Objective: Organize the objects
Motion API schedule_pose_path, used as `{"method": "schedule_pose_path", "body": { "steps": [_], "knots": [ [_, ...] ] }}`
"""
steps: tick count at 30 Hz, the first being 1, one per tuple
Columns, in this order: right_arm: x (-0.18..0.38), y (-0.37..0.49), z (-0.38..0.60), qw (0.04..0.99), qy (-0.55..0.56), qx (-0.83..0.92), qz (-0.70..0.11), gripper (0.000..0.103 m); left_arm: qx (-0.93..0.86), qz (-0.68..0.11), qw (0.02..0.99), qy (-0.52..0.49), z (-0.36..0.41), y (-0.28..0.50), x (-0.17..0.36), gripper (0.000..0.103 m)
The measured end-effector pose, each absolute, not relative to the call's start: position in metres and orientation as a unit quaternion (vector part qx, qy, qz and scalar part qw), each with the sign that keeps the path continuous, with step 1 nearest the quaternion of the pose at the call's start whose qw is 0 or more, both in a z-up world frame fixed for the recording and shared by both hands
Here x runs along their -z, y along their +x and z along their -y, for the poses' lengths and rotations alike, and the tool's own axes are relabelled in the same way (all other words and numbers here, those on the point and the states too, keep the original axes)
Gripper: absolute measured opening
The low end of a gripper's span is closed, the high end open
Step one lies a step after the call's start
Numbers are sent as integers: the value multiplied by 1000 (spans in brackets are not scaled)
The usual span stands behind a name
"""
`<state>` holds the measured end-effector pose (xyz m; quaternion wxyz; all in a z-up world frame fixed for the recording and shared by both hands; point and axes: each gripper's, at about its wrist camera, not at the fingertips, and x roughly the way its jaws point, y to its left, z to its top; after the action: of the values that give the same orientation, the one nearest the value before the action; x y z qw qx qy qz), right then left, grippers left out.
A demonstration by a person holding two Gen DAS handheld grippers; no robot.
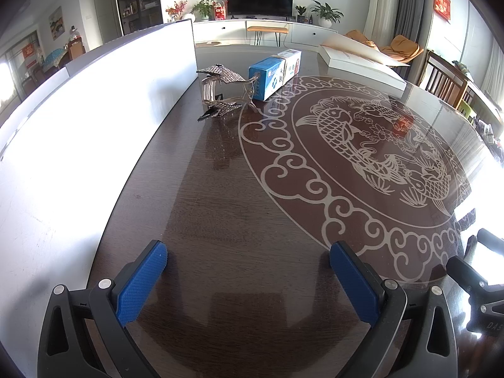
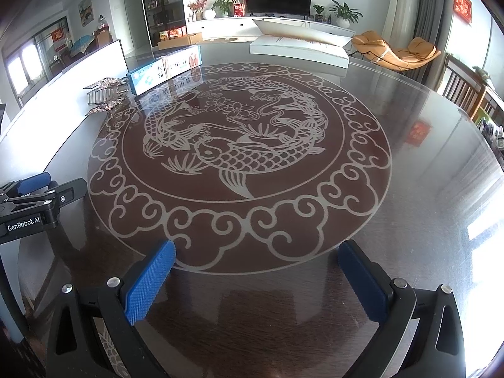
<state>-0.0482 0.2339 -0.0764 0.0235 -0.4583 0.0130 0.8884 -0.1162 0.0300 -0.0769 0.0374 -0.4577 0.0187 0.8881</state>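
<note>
Dark glass-topped bench (image 2: 409, 145) with a fish motif is lying under both grippers. A white panel (image 1: 94, 119) is standing left of the left gripper (image 1: 249, 261). Two boxes (image 1: 273, 74) are sitting far ahead of its fingers, a glittery hair claw clip (image 1: 225, 93) just beside them. Left gripper and right gripper (image 2: 256, 260) are both hovering spread wide, grasping nothing.
</note>
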Motion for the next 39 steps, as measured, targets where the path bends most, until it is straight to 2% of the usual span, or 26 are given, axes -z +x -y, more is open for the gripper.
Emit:
{"method": "schedule_pose_path", "body": {
  "steps": [13,21,24,27,30,36,37,38,39],
  "knots": [
    [77,-49,-233,25,-460,-887,-9,103,-883,-25,50,-465,-29,-114,76,103],
    [78,-62,-229,18,-472,-882,-4,103,-878,-36,67,-472,-19,-82,75,103],
    [68,-109,-219,-12,-510,-860,1,103,-878,-37,66,-472,-18,-80,75,103],
    [33,-167,-201,-42,-457,-888,-38,103,-880,-35,65,-469,-18,-79,75,103],
    [13,-240,-167,-54,-443,-894,-35,103,-881,-35,65,-468,-18,-80,75,103],
    [31,-344,-108,-33,-472,-881,-33,102,-881,-35,66,-468,-18,-80,74,103],
    [39,-352,-103,-26,-481,-876,-27,96,-881,-35,65,-468,-18,-80,75,103],
    [46,-357,-100,-25,-489,-871,-25,70,-881,-35,65,-468,-18,-80,75,103],
    [49,-359,-100,-29,-496,-867,-28,52,-881,-35,65,-468,-18,-80,75,103]
  ]
}}
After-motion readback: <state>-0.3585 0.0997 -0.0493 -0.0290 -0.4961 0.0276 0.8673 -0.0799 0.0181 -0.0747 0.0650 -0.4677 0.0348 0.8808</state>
